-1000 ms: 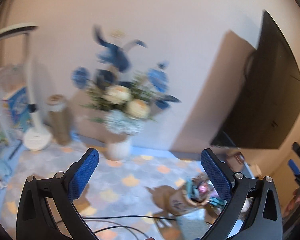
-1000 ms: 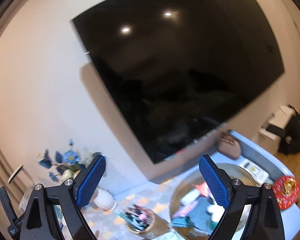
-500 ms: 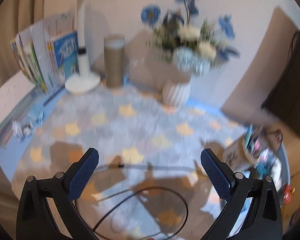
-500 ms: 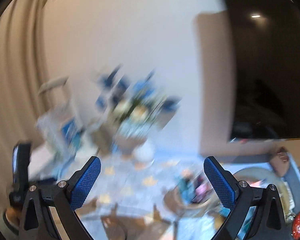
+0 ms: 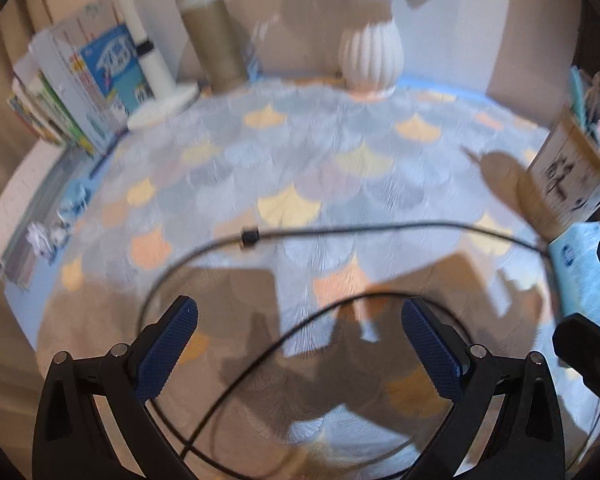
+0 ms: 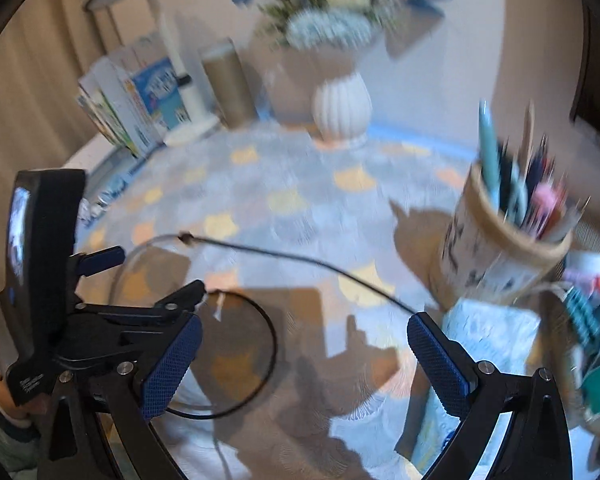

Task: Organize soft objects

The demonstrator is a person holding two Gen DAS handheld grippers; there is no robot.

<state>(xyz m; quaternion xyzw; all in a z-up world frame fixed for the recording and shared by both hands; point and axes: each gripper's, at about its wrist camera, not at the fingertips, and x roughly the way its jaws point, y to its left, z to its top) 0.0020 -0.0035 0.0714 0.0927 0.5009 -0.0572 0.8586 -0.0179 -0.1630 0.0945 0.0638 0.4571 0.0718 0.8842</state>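
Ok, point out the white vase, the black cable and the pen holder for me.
white vase (image 5: 371,56), left wrist view, middle of its ribbed body.
black cable (image 5: 249,237), left wrist view, the small block on it.
pen holder (image 6: 496,252), right wrist view, its outer wall.

A light-blue soft tissue pack (image 6: 488,320) lies flat beside the pen holder (image 6: 496,248).

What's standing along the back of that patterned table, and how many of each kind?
White ribbed vase with flowers: 1
Brown cardboard tube: 1
White desk lamp: 1
Row of upright books: 1, too blurred to count singly
Total: 4 kinds, one of each
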